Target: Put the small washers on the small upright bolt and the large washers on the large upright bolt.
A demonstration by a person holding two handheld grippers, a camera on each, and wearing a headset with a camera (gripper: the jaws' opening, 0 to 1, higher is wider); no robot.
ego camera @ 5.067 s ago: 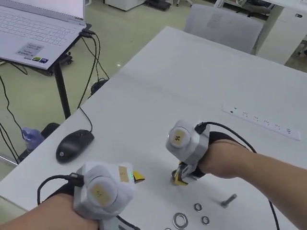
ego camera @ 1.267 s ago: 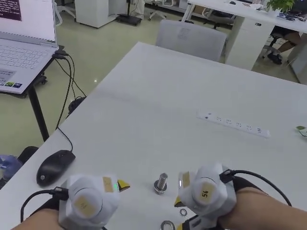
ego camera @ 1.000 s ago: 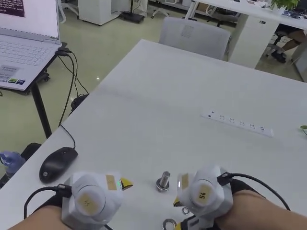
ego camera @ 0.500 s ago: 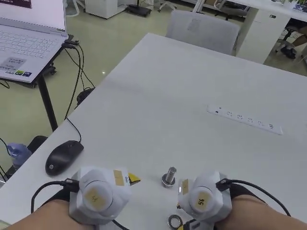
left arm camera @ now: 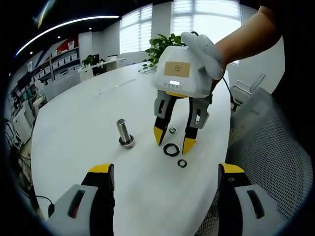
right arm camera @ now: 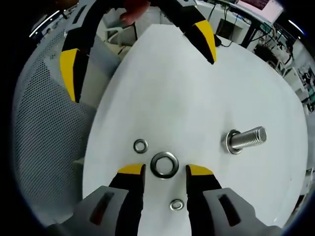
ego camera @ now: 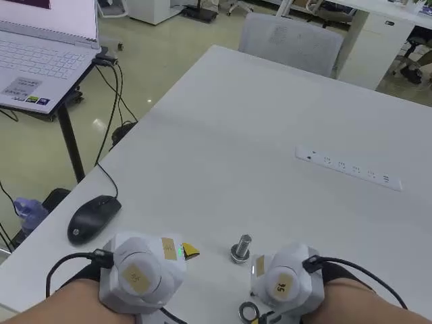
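- Bare white table [ego camera: 256, 128] across the middle of the head view, with wide passage there.
- Power strip [ego camera: 347, 169] at right centre; mouse [ego camera: 93, 219] with its cable at lower left.
- Upright bolt [ego camera: 241, 248] at lower centre, near both gripper housings.
- In the right gripper view, right gripper [right arm camera: 165, 170] parted around the large washer [right arm camera: 164, 164], with a small washer [right arm camera: 141, 145] just upper left.
- Left gripper [right arm camera: 138, 56] spread wide at the top of that view, bare table in between.

The left gripper [left arm camera: 166, 169] is held low at the near left, with its jaws wide apart. The right gripper [left arm camera: 173, 141], at the near right, points steeply down, and its jaws are apart too. The left forearm [ego camera: 67, 305] and the right forearm [ego camera: 361, 298] come in from the near edge.
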